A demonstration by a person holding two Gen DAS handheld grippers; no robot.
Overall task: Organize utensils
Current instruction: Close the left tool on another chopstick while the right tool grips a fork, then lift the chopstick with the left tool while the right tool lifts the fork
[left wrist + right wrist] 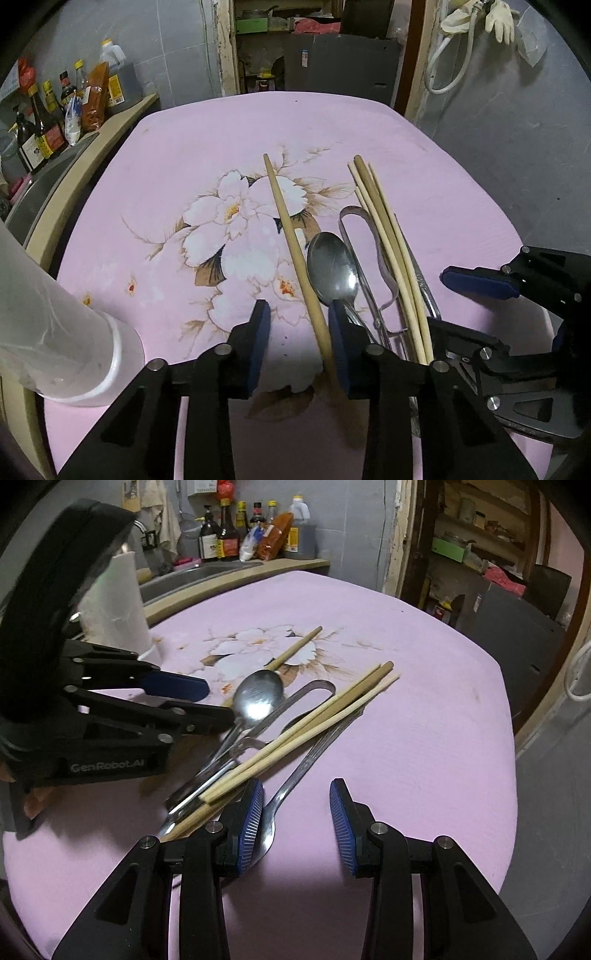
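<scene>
On the pink flowered table point(369, 125) lies a pile of utensils: a metal spoon point(332, 269), metal tongs point(360, 254), and several wooden chopsticks point(384, 236). One single chopstick point(291, 243) lies apart to the left. My left gripper point(299, 325) is open with its jaws on either side of this single chopstick, which lies close to the right pad. My right gripper point(297, 823) is open and empty; its left pad point(251, 830) rests by the near ends of the chopsticks point(295, 734) and a second spoon point(291, 786). The left gripper also shows in the right wrist view point(218, 705).
A white roll of plastic bags point(55, 339) stands at the table's left edge. Sauce bottles point(48, 122) stand on the counter beside a sink point(192, 574). A dark cabinet point(340, 66) stands beyond the far edge. Bare pink table point(424, 738) lies right of the pile.
</scene>
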